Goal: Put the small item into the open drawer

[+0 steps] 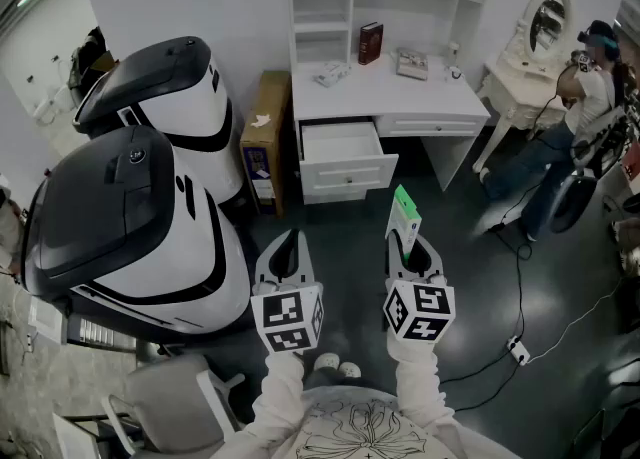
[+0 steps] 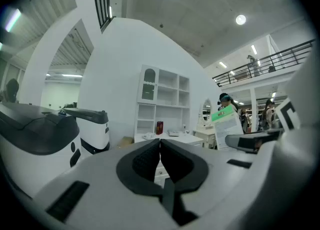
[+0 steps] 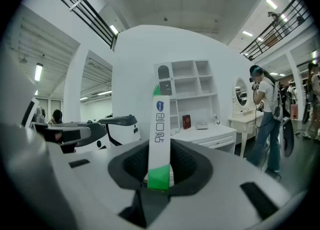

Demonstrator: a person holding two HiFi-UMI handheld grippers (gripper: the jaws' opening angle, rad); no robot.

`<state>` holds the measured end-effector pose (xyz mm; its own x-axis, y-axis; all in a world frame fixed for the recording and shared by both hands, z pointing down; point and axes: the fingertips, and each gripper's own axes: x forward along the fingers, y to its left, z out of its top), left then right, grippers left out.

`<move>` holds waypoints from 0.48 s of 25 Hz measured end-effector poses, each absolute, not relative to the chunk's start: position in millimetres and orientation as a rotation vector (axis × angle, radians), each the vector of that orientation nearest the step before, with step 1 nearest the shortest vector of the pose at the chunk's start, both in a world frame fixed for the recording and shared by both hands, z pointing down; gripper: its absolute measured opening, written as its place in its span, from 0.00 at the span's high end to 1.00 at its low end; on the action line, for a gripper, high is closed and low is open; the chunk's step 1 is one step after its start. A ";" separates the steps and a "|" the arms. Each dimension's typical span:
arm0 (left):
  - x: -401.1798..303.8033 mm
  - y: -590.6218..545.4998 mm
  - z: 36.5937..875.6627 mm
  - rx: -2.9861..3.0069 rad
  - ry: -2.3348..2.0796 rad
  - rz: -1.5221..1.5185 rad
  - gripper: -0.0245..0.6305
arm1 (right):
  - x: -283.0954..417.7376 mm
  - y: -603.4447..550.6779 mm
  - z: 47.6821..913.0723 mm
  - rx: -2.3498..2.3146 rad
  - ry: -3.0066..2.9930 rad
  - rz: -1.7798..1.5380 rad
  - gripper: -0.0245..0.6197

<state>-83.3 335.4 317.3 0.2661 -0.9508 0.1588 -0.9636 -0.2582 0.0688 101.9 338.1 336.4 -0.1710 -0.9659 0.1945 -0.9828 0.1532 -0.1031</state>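
My right gripper (image 1: 407, 239) is shut on a flat green-and-white packet (image 1: 405, 215), held upright on its edge. In the right gripper view the packet (image 3: 161, 134) stands between the dark pads, rising well above them. My left gripper (image 1: 286, 252) is shut with nothing in it; its jaws meet in the left gripper view (image 2: 160, 146). Ahead stands a white desk (image 1: 400, 87) whose left drawer (image 1: 343, 153) is pulled open. Both grippers hang side by side over the dark floor, short of the drawer.
Two large white-and-black machines (image 1: 130, 217) stand at the left. A cardboard box (image 1: 262, 139) leans beside the desk. On the desk lie a red book (image 1: 370, 42) and small items. A person (image 1: 560, 137) sits at the right near a vanity table (image 1: 525, 62); cables cross the floor.
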 end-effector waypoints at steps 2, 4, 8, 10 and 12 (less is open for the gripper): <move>-83.2 334.5 317.1 2.374 -1.817 0.130 0.95 | 102.1 336.9 337.1 1.966 -2.322 0.318 0.82; -83.0 333.7 316.8 2.375 -1.817 0.131 0.95 | 102.0 335.9 337.2 1.965 -2.322 0.319 0.82; -84.0 331.6 317.2 2.378 -1.812 0.131 0.95 | 99.7 333.8 337.5 1.959 -2.324 0.316 0.82; -85.3 330.1 317.9 2.380 -1.809 0.132 0.95 | 98.5 332.4 338.5 1.958 -2.321 0.317 0.82; -87.2 327.8 318.1 2.382 -1.807 0.132 0.95 | 97.0 329.9 339.4 1.961 -2.318 0.320 0.82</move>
